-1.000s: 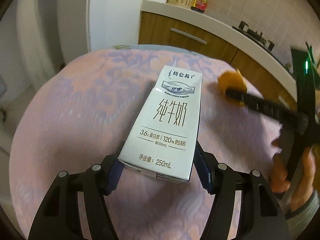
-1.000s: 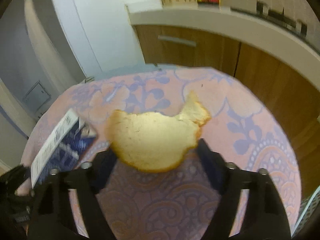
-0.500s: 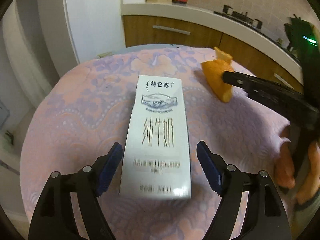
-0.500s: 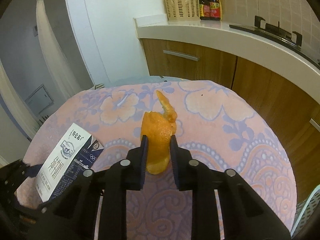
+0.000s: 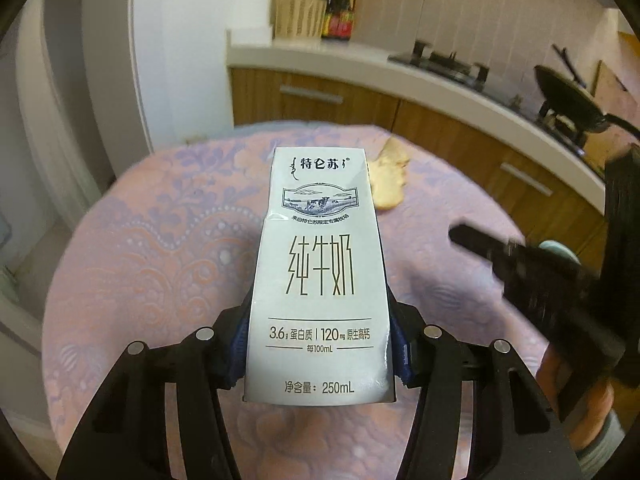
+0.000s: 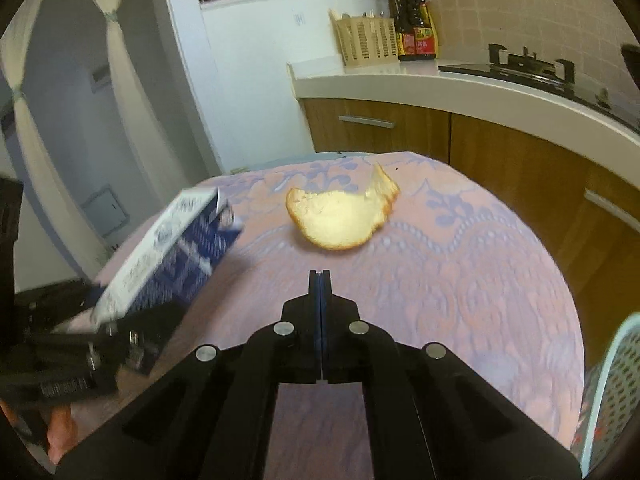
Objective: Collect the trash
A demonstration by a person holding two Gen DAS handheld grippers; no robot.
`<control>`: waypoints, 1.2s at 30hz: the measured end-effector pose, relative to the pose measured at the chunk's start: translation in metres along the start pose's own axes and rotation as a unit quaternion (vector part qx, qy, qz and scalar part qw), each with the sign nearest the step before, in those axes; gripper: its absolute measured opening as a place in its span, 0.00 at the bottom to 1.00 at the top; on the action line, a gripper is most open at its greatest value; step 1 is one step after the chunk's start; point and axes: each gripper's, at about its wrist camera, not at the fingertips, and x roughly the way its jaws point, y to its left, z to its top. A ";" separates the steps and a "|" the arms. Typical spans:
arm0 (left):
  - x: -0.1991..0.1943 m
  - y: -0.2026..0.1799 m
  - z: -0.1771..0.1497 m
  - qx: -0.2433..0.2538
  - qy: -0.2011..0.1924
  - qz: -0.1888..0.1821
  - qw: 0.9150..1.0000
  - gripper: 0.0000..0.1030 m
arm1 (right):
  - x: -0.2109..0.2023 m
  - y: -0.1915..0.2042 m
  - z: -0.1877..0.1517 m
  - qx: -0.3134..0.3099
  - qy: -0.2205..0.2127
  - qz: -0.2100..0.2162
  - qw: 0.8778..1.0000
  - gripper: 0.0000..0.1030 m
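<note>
Tablecloth (image 6: pixel 460 280): orange peel (image 6: pixel 340 216) lies beyond empty pinched right claw (image 6: pixel 320 276).

- My right gripper (image 6: pixel 320 276) had its jaws pressed together with nothing between them.
- The orange peel (image 6: pixel 340 216) lay ahead on the worktop (image 6: pixel 460 280), pale side up, apart from my jaws.
- At left, the milk carton (image 6: pixel 176 248) was tilted in the left gripper (image 6: pixel 100 332).
- A basket (image 6: pixel 612 392) edged in at right.

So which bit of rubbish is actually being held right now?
The milk carton, clamped in the left gripper. The orange peel lies loose on the tablecloth.
</note>
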 end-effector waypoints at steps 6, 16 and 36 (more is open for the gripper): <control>-0.040 -0.007 -0.013 -0.023 -0.031 -0.025 0.999 0.51 | -0.045 0.008 -0.039 -0.007 0.010 0.033 0.999 0.00; -0.044 -0.018 -0.036 -0.030 -0.027 -0.046 0.998 0.51 | -0.056 0.004 -0.097 -0.036 0.084 0.009 0.996 0.00; -0.048 0.023 -0.044 -0.062 -0.056 -0.042 0.996 0.52 | 0.044 -0.010 0.029 0.038 0.043 -0.027 0.998 0.93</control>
